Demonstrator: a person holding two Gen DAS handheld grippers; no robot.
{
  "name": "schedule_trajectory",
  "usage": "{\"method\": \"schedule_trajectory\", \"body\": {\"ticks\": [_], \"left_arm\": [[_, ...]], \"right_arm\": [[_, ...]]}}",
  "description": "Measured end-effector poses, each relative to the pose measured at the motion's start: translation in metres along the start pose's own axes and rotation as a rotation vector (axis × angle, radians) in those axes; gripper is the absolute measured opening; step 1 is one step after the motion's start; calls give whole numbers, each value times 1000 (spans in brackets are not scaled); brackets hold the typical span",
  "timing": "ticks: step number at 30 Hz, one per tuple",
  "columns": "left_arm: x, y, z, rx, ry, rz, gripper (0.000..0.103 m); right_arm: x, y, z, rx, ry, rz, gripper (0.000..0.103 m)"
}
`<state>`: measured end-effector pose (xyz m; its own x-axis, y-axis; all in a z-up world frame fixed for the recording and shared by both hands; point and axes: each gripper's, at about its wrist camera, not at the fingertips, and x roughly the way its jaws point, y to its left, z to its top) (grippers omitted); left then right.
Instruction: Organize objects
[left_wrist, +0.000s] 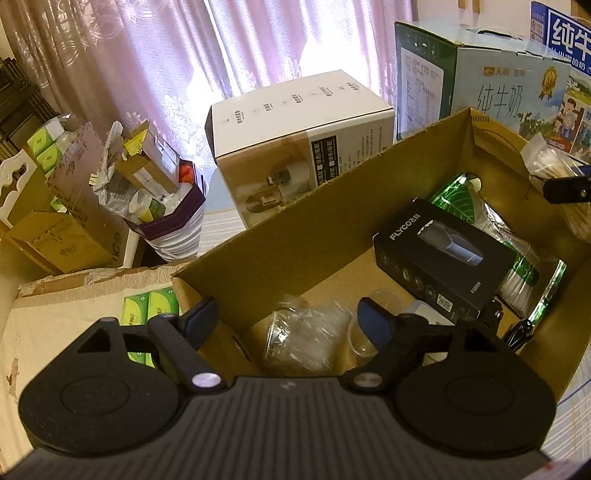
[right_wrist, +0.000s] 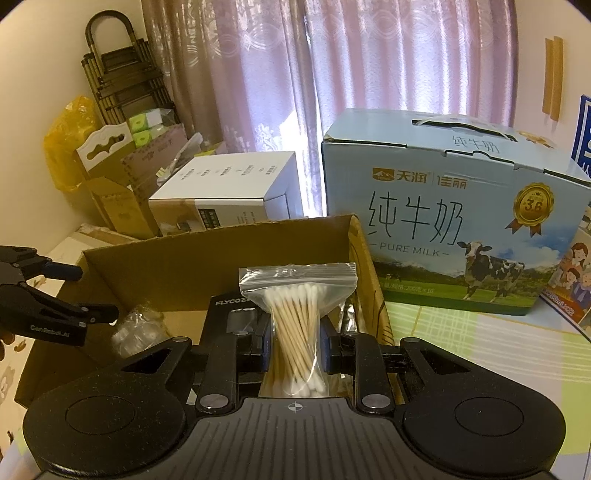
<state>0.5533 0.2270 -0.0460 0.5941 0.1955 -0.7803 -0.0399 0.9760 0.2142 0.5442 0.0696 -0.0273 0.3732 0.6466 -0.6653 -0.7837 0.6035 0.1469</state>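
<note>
Cardboard box (left_wrist: 258, 258) already holds a black shaver box (left_wrist: 439, 266), a crinkled clear bag (left_wrist: 306, 332), a plastic cup (left_wrist: 364, 332) and green packets. Left gripper (left_wrist: 291, 321) hangs over it, jaws wide, empty. Right gripper (right_wrist: 295, 350) pinches a bag of cotton swabs (right_wrist: 297, 317) above the box, not yet dropped in; likely the next item to go.

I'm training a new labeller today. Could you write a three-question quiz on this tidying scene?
1. True or false: the right gripper is shut on a bag of cotton swabs.
2. Which lies in the cardboard box? A) black shaver box B) milk carton C) yellow bag
3. Fill in: the left gripper is ____ and holds nothing.

Key: 1 true; 2 A, the black shaver box; 3 open.
</note>
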Motion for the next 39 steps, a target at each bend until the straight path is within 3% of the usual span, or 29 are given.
{"method": "schedule_trajectory", "body": {"ticks": [8,10,12,15,26,39], "left_arm": [[-5,2,-1,-31,-14,-17,83],[-8,3,-1,-42,-23,-25,85],[-11,3,-2,-50,-31,-29,86],[-15,3,-3,-60,-38,-35,86],[-43,-5,-16,-100,-64,-48,91],[-111,-32,-36,-156,-144,-51,102]], "right_arm": [[11,4,8,-34,-19,-21,24],[14,6,13,-51,-41,-44,32],[15,6,17,-61,-70,-46,59],[8,4,23,-37,-139,-44,71],[-23,-4,5,28,-123,7,75],[-101,-1,-42,55,-133,21,77]]}}
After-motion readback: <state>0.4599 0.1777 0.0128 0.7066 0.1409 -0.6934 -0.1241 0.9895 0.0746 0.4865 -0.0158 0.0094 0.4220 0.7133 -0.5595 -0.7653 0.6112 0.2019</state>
